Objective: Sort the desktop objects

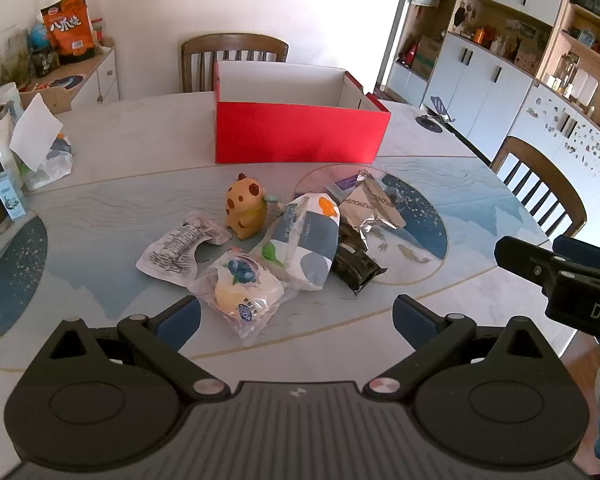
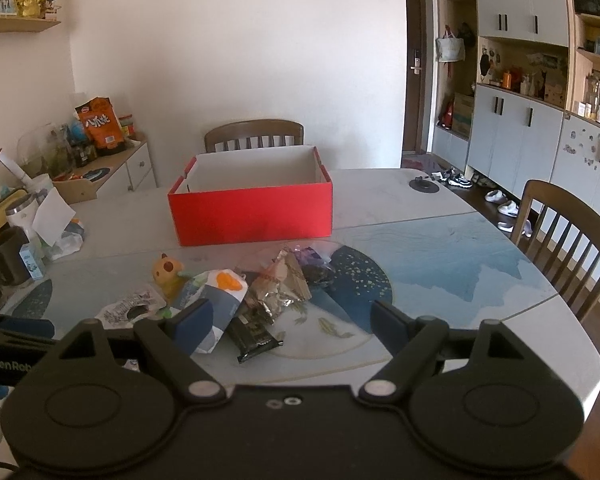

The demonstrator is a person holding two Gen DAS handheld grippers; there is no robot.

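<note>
An open red box stands empty at the back of the table; it also shows in the right wrist view. In front of it lies a pile: a yellow spotted toy, a tissue pack, a blueberry bun packet, a clear wrapper, a foil snack bag and a dark bar. My left gripper is open and empty, just before the bun packet. My right gripper is open and empty, near the dark bar and foil bag.
Clutter sits at the table's left edge: a tissue bag, a small blue carton and cups. Wooden chairs stand behind the box and at the right. A black disc lies far right.
</note>
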